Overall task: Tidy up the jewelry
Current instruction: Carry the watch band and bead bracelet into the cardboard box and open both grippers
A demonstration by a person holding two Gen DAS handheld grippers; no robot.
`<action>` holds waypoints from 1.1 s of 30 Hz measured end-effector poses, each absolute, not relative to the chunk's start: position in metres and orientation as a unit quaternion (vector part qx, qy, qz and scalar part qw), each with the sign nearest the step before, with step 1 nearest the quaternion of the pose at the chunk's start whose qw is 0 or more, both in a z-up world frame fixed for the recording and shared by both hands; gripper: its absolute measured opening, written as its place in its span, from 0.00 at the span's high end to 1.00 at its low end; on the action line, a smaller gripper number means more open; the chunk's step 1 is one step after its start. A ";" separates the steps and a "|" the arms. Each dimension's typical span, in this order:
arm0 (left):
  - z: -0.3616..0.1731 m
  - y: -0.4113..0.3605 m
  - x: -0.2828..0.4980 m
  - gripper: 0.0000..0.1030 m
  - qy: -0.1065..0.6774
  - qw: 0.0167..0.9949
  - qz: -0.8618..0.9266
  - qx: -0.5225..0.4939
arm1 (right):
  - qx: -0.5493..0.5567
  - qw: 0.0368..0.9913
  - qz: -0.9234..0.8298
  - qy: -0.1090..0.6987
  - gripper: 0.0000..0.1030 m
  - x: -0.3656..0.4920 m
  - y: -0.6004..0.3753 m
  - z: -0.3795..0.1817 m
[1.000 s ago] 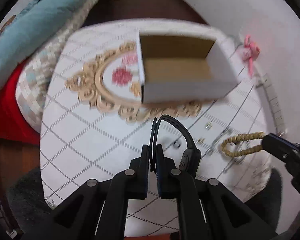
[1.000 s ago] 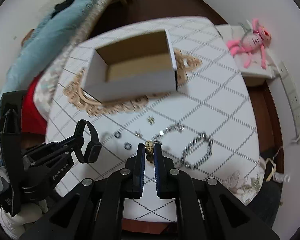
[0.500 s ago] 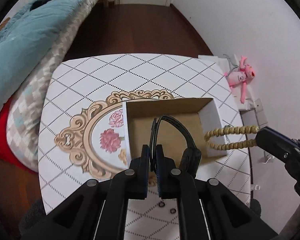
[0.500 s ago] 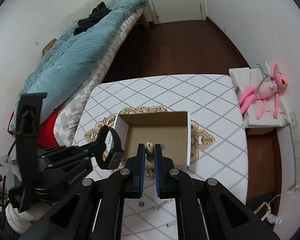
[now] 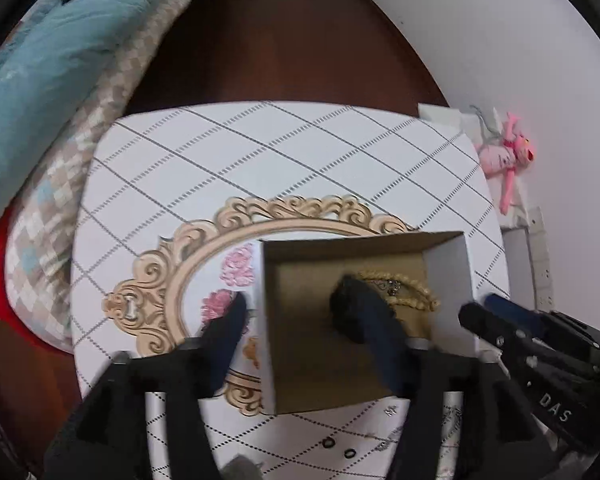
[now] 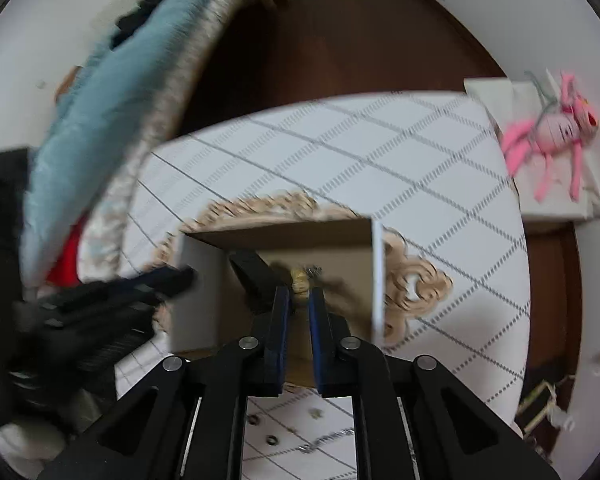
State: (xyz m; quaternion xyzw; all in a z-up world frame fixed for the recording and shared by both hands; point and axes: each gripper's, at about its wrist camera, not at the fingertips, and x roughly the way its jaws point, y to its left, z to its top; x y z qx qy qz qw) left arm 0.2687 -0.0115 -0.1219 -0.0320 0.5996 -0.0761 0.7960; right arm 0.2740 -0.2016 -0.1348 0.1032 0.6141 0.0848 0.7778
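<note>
An open cardboard box point(image 5: 448, 276) stands on the patterned table point(image 5: 260, 160); it also shows in the right wrist view point(image 6: 196, 300). My left gripper point(image 5: 300, 312) is open wide, one finger outside the box's left wall, the other over its inside, and it is empty. The wooden bead bracelet point(image 5: 412, 292) lies on the box floor. My right gripper point(image 6: 298, 300) hovers over the box with its jaws slightly parted around the beads point(image 6: 300, 280). The black wristband is hidden from me.
Small rings point(image 5: 338, 448) and loose metal pieces point(image 6: 324, 440) lie on the table in front of the box. A bed with a blue quilt point(image 5: 40, 60) is at the left. A pink plush toy point(image 6: 552, 136) lies on a white stand at the right.
My left gripper has opened and the black wristband has left it. The bead bracelet now lies in the box. Both grippers have moved lower over the box.
</note>
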 end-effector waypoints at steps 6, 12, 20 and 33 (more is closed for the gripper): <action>-0.122 -0.001 0.253 0.26 0.568 0.823 -0.028 0.000 | 0.048 0.806 0.026 0.589 0.34 0.252 -0.216 -0.136; -0.132 0.003 0.234 0.00 0.550 0.835 -0.011 -0.001 | -0.017 0.822 -0.009 0.569 0.06 0.235 -0.208 -0.144; -0.140 -0.002 0.214 0.00 0.549 0.836 -0.009 0.003 | -0.025 0.831 -0.017 0.556 0.00 0.218 -0.202 -0.149; -0.099 -0.005 0.174 0.00 0.500 0.866 -0.002 0.002 | -0.023 0.860 -0.027 0.509 0.00 0.183 -0.203 -0.104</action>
